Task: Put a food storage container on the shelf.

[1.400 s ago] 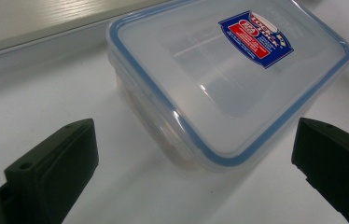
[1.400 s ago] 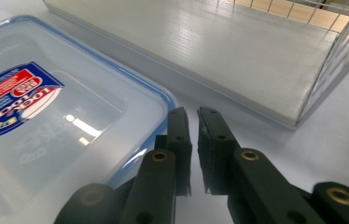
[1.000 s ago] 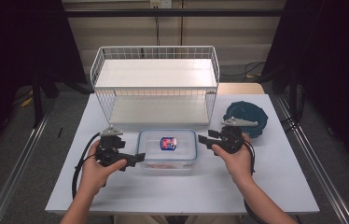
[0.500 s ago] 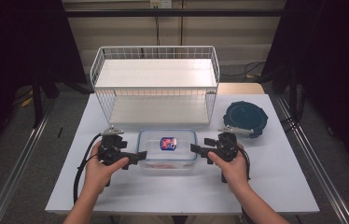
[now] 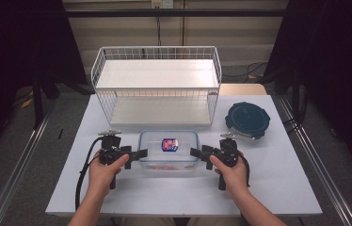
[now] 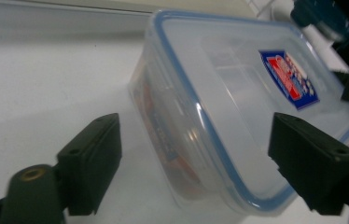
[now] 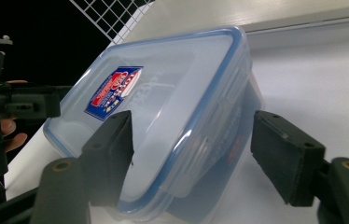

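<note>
Box: a clear box [image 5: 168, 151] with a blue-rimmed lid and a red-and-blue label lies flat on the table [image 5: 277, 188], near the middle, just in front of the rack.
Left gripper: the left gripper [image 5: 139, 154] is at the box's left end, level with it; its jaws have just been closing, and the left gripper view has the box's end [image 6: 219, 116] between the two pads with a gap on either side, so nothing is grasped.
Right gripper: the right gripper [image 5: 195, 153] is at the box's right end; its jaws have just been closing too, and they straddle the box's end [image 7: 182, 112] without pressing on it.
Rack: a white wire rack [image 5: 157, 84] stands at the far side.
Round lid: a dark teal lid [image 5: 247, 119] lies far right, apart from the box.
</note>
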Demonstrator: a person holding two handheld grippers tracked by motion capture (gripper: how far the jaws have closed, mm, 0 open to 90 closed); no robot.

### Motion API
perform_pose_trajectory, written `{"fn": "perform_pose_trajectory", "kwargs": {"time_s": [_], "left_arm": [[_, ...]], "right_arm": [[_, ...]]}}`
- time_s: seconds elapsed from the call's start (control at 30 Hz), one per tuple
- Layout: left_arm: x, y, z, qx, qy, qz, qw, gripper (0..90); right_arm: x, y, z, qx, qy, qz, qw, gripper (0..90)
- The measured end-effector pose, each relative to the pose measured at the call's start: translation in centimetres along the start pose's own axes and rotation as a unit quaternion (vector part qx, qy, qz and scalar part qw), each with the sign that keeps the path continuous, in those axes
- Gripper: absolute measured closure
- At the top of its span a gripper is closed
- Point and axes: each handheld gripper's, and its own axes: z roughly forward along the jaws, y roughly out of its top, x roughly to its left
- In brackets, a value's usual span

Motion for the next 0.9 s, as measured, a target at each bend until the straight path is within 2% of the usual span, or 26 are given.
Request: {"fn": "perform_pose_trajectory", "kwargs": {"time_s": [0.13, 0.2, 0.3, 0.4, 0.5, 0.53, 0.63, 0.7, 0.77, 0.8, 0.9], "left_arm": [[0.0, 0.0, 0.1, -0.006, -0.006, -0.017, 0.9998, 21.5], [0.2, -0.2, 0.3, -0.009, -0.020, -0.027, 0.9994, 22.6], [0.3, -0.4, 0.6, -0.015, -0.033, -0.036, 0.9987, 25.3], [0.4, -0.3, 0.6, -0.012, -0.036, -0.042, 0.9984, 25.7], [0.5, -0.5, 0.9, -0.016, -0.040, -0.060, 0.9972, 23.7], [0.6, -0.6, 1.0, -0.014, -0.050, -0.068, 0.9963, 23.7], [0.6, -0.7, 1.3, -0.006, -0.061, -0.072, 0.9956, 22.8], [0.3, -0.8, 1.5, -0.009, -0.065, -0.083, 0.9943, 23.0], [0.3, -0.9, 1.6, -0.005, -0.075, -0.088, 0.9933, 24.8], [0.2, -0.9, 1.6, -0.005, -0.074, -0.090, 0.9932, 25.3], [0.3, -1.0, 1.7, -0.011, -0.074, -0.099, 0.9923, 26.6]], "right_arm": [[-0.2, -0.1, 0.1, -0.005, 0.008, 0.018, 0.9998, 34.7], [-0.3, -0.2, 0.1, -0.010, 0.009, 0.027, 0.9996, 34.0], [-0.3, -0.5, 0.3, -0.019, 0.013, 0.035, 0.9991, 33.1], [-0.4, -0.6, 0.5, -0.025, 0.019, 0.036, 0.9989, 34.0], [-0.5, -0.7, 0.6, -0.025, 0.023, 0.050, 0.9982, 32.1], [-0.5, -0.8, 0.6, -0.026, 0.021, 0.056, 0.9979, 31.1], [-0.7, -1.0, 0.7, -0.022, 0.030, 0.090, 0.9952, 32.2], [-0.6, -1.2, 0.8, -0.024, 0.035, 0.099, 0.9942, 34.3], [-0.5, -1.3, 0.8, -0.028, 0.035, 0.101, 0.9939, 34.2], [-0.5, -1.4, 0.9, -0.031, 0.036, 0.107, 0.9932, 34.9], [-0.7, -1.8, 0.8, -0.044, 0.036, 0.140, 0.9885, 39.0]]}}
